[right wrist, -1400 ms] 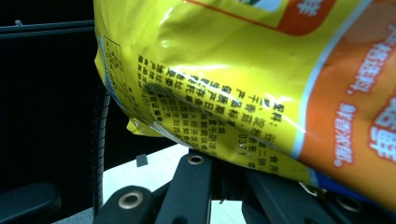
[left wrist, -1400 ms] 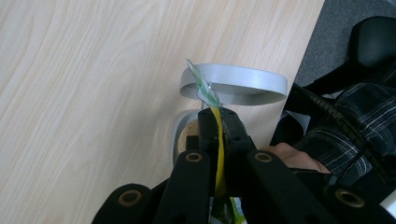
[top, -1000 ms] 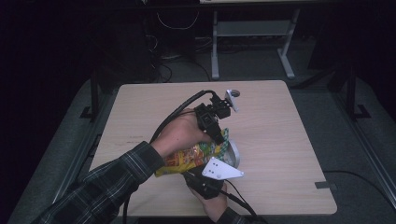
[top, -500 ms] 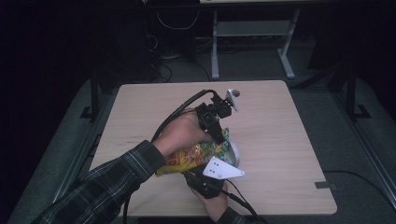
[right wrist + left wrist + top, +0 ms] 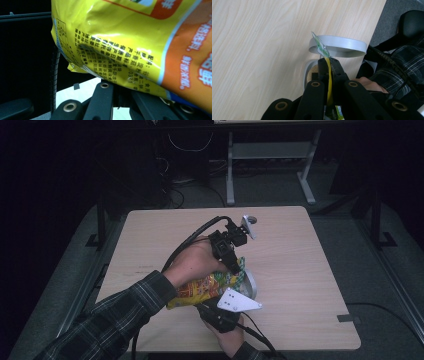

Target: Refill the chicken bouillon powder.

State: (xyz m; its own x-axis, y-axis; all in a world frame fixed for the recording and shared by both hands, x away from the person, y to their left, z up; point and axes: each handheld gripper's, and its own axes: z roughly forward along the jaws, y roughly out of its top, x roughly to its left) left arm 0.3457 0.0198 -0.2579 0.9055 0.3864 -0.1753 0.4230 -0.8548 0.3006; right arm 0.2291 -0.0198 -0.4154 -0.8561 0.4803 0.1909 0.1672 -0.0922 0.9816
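One camera looks down from high up. Two sit close on the grippers. All see the yellow bag (image 5: 200, 290).

Bag (image 5: 130, 37): small black Chinese print in rows on the yellow panel in the right gripper view, too fine and skewed to read through, only the digits "0371" come out at the 5 o'clock end of the block. White Chinese characters sit on the orange panel at 3 o'clock, cut by the frame edge, not legible as words. High view: bag print too small to read.
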